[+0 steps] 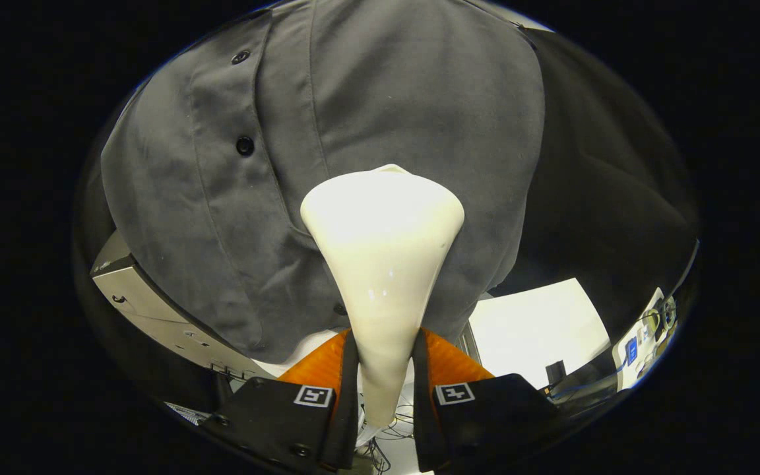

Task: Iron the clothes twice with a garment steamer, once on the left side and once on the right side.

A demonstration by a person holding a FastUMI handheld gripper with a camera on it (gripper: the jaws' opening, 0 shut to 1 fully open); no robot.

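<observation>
We see our gripper [385, 369] closed around the narrow neck of a cream-white garment steamer [383, 264], one finger [347, 382] pressing each side of the handle, the gap between them filled by the plastic. From that grip the steamer runs straight out toward twelve o'clock and flares into a wide rounded head. The head lies against a grey button-up shirt [380, 105] hanging just beyond the fingers; we cannot tell whether the two actually touch.

The shirt spreads across the whole field ahead of the steamer. Its button placket [228, 152] runs from eleven o'clock of the steamer head down toward seven o'clock, with two dark buttons [245, 146] on it above and a third close beside the steamer's neck at about eight o'clock of the grip. The head sits on the panel at the three o'clock side of that placket, its edge just over the placket seam.

At four o'clock of the fingers we see a bright white tabletop [538, 330] below the shirt hem, with some small electronic devices [644, 340] further out. At nine o'clock a pale metal frame [149, 303] slants below the shirt.
</observation>
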